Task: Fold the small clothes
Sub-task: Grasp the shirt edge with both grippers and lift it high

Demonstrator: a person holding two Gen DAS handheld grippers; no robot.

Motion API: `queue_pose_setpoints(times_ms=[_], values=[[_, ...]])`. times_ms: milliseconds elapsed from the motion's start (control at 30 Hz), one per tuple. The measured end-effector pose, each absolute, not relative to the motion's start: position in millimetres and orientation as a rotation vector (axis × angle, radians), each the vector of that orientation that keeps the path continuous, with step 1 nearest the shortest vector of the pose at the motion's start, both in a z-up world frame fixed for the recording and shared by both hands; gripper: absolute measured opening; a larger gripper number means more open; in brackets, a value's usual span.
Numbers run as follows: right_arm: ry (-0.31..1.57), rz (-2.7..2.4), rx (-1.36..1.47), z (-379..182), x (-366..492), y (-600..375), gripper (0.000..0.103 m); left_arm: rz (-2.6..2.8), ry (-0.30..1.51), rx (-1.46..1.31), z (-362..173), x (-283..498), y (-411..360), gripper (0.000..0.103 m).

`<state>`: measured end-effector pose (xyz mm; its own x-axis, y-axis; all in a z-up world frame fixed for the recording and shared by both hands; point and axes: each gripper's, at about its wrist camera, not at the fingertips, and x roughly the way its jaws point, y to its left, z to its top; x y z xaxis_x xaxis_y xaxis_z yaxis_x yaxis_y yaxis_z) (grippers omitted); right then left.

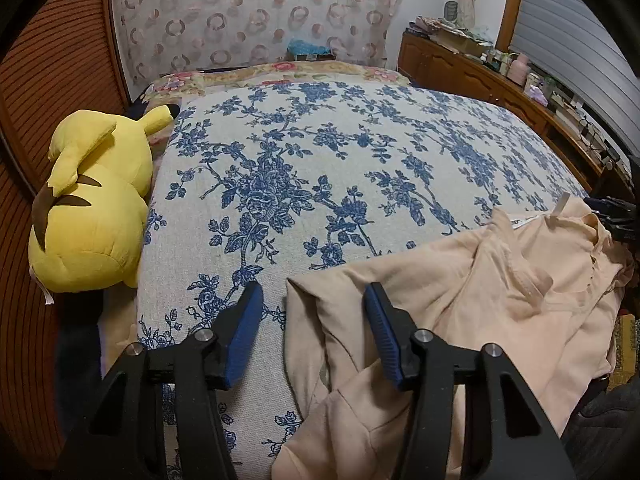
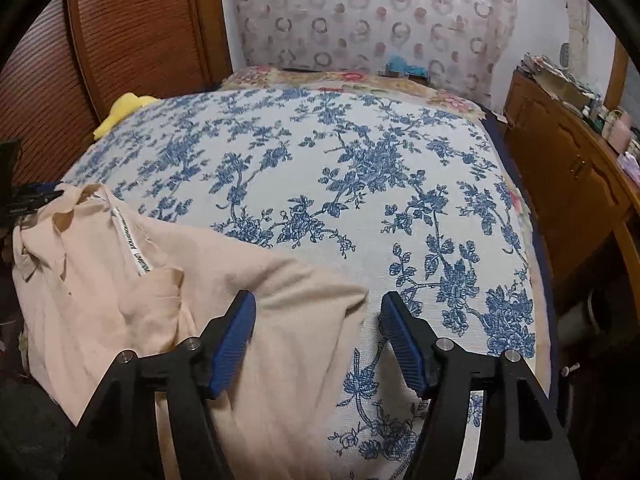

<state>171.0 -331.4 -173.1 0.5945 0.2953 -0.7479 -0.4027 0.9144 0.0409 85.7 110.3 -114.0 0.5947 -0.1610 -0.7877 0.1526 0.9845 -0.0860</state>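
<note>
A pale peach garment (image 1: pixel 480 300) lies crumpled near the front edge of a bed with a blue-flowered cover (image 1: pixel 320 160). Its collar and a white label are turned up. My left gripper (image 1: pixel 313 288) hovers open over the garment's left edge, one blue pad above the cover and the other above the cloth. In the right wrist view the same garment (image 2: pixel 100 300) fills the lower left. My right gripper (image 2: pixel 318 297) stands open over its right edge, the left pad above cloth and the right pad above the bed cover (image 2: pixel 360 180). Neither gripper pinches anything.
A yellow plush toy (image 1: pixel 92 208) lies along the bed's left side against a slatted wooden door (image 1: pixel 48 80). A cluttered wooden dresser (image 2: pixel 568 168) runs along the right. A dark object (image 2: pixel 28 200) sits by the garment's collar. Beyond the garment the flowered cover lies flat.
</note>
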Motion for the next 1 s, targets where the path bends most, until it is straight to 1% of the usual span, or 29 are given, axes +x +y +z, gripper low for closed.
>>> queue_pose_setpoints(times_ms=[67,133,167,200,233,267,300,333,433,500,667,867,1000], values=[[0.859,0.41,-0.124,-175,175,-331,0.063,-0.209,0.922,-0.017,-113,85,109,0.036],[0.864,0.421,-0.126,-175,176,-331,0.059,-0.236,0.932,-0.012,-112,85,105,0.028],[0.866,0.429,-0.127,-174,175,-330,0.054,-0.24,0.934,-0.009,-112,84,104,0.022],[0.868,0.439,-0.129,-173,174,-329,0.048,-0.257,0.937,-0.018,-111,84,103,0.017],[0.869,0.451,-0.135,-173,173,-327,0.044,-0.261,0.934,-0.02,-110,83,103,0.012],[0.871,0.467,-0.141,-173,172,-326,0.034,-0.262,0.929,-0.021,-108,81,102,0.009],[0.878,0.494,-0.14,-172,171,-325,0.02,-0.275,0.917,-0.028,-104,78,102,0.009],[0.888,0.523,-0.13,-172,170,-324,0.012,-0.288,0.899,-0.039,-100,74,101,0.008],[0.867,0.557,-0.138,-166,161,-324,0.008,-0.324,0.816,-0.072,-80,56,99,0.007],[0.796,0.556,-0.12,-152,145,-329,0.007,-0.344,0.752,-0.101,-64,40,99,0.007],[0.644,0.578,-0.061,-104,95,-348,0.007,-0.372,0.602,-0.177,-26,2,105,0.007],[0.507,0.592,-0.034,-45,40,-374,0.006,-0.365,0.449,-0.204,28,-27,113,0.006],[0.38,0.59,-0.053,-7,6,-383,0.006,-0.375,0.328,-0.197,66,-47,112,0.006]])
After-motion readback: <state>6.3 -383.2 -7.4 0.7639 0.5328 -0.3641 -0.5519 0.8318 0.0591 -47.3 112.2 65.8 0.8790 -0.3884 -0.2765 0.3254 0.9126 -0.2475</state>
